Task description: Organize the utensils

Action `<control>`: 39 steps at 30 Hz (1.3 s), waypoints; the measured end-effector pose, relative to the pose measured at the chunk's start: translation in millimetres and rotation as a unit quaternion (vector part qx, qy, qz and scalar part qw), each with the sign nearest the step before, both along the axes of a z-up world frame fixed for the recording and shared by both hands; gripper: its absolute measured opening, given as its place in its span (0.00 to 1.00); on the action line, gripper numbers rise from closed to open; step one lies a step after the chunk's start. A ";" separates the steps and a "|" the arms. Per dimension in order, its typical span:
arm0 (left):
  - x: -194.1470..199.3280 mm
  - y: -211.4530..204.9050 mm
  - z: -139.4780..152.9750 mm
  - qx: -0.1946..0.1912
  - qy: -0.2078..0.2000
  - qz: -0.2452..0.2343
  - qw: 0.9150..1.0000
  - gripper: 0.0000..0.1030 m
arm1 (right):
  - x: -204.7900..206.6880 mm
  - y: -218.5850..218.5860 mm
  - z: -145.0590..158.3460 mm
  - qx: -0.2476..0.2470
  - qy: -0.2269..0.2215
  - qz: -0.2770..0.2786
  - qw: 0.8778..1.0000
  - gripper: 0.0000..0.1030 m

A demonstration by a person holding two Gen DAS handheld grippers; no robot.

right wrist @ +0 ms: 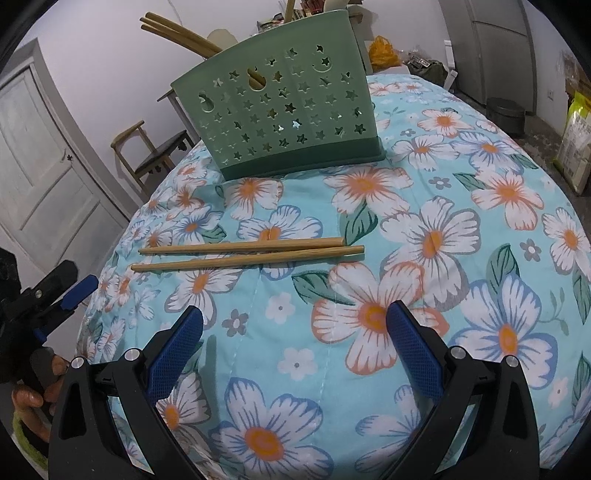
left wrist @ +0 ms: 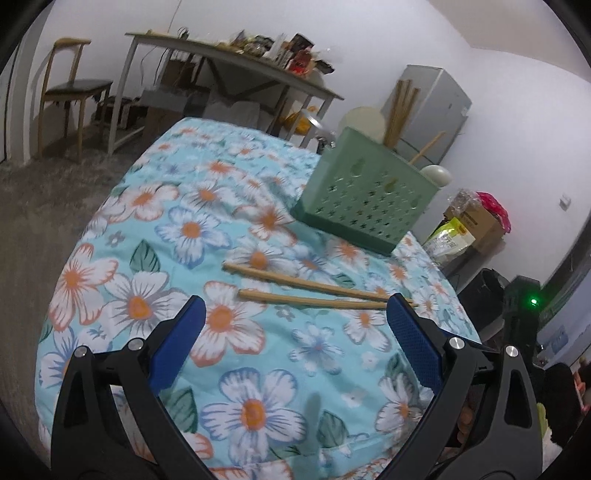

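Observation:
Two wooden chopsticks [left wrist: 314, 293] [right wrist: 243, 254] lie side by side on the floral tablecloth [left wrist: 192, 229] [right wrist: 443, 229]. Behind them stands a green perforated utensil holder [left wrist: 365, 195] [right wrist: 284, 110] with several chopsticks [left wrist: 400, 110] [right wrist: 177, 31] and pale spoon heads [left wrist: 362, 122] sticking out. My left gripper [left wrist: 295, 310] hovers open just short of the loose pair, its right pad [left wrist: 410, 332] near their thin tips. My right gripper [right wrist: 295, 321] is open too, a little nearer than the pair, with nothing between its fingers. The left gripper [right wrist: 70, 291] also shows at the right wrist view's left edge.
A long cluttered table [left wrist: 236, 62], a wooden chair [left wrist: 70, 88] [right wrist: 147, 155] and a grey fridge [left wrist: 432, 107] stand beyond. Boxes and bags [left wrist: 469, 225] sit at the right, a white door [right wrist: 40, 158] at the left. A hand [right wrist: 33, 398] holds the left gripper's handle.

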State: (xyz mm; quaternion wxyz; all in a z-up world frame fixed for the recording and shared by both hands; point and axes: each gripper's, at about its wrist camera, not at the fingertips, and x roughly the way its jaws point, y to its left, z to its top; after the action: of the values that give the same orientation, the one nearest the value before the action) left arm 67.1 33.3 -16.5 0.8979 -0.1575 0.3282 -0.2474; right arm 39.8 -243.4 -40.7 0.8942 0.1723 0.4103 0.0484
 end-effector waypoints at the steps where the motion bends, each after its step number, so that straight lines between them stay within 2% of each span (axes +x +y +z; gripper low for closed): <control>1: -1.4 -1.5 1.6 0.001 -0.003 -0.002 1.000 0.92 | -0.2 -1.0 0.1 0.004 0.000 0.000 1.000 0.94; 4: -5.3 -6.5 3.6 0.004 -0.008 -0.008 1.000 0.91 | -1.9 -5.5 0.1 0.020 -0.004 0.002 1.000 0.94; 10: -8.2 -15.0 1.4 0.019 -0.006 -0.013 1.000 0.79 | -5.5 -12.6 1.2 0.042 -0.006 0.006 0.999 0.94; 14: -11.6 -17.5 0.6 0.032 -0.008 -0.011 0.999 0.74 | -9.5 -19.8 4.7 0.078 -0.010 0.006 0.997 0.94; 16: -15.1 -18.4 -0.6 0.040 -0.013 -0.009 0.999 0.72 | -13.2 -21.1 8.9 0.093 -0.021 0.014 0.995 0.89; 18: -17.7 -18.7 -2.9 0.043 -0.015 -0.010 0.999 0.68 | -16.6 -19.4 15.5 0.086 -0.033 0.021 0.996 0.84; 23: -15.4 -23.1 -11.7 0.037 -0.007 -0.029 0.999 0.53 | -14.1 -14.9 30.0 0.069 -0.055 0.044 0.995 0.64; 24: -12.4 -24.8 -13.6 0.036 -0.003 -0.036 0.999 0.51 | -11.5 -14.7 30.6 0.069 -0.055 0.046 0.995 0.61; 26: -9.2 -27.3 -15.4 0.034 0.000 -0.041 0.999 0.44 | -1.0 -11.8 29.5 0.071 -0.048 0.057 0.995 0.49; 29: -5.3 -29.2 -18.1 0.025 0.005 -0.050 0.998 0.37 | 15.4 -4.2 27.2 0.074 -0.037 0.078 0.994 0.39; 32: -2.7 -30.2 -19.4 0.009 0.012 -0.062 0.998 0.31 | 33.8 11.2 27.1 0.078 -0.025 0.118 0.990 0.33; 35: -0.5 -30.4 -19.7 -0.008 0.017 -0.076 0.997 0.30 | 48.4 29.0 26.2 0.088 -0.012 0.161 0.983 0.33; 39: 5.3 -24.7 -25.7 -0.042 0.041 -0.083 0.995 0.30 | 66.9 48.9 19.6 0.068 0.009 0.198 0.978 0.33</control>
State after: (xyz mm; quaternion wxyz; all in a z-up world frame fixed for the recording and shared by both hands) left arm 72.5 8.5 -42.2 0.8528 -0.1774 0.3655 -0.3280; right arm 106.8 -194.6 -21.1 0.8493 0.1481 0.4400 0.2511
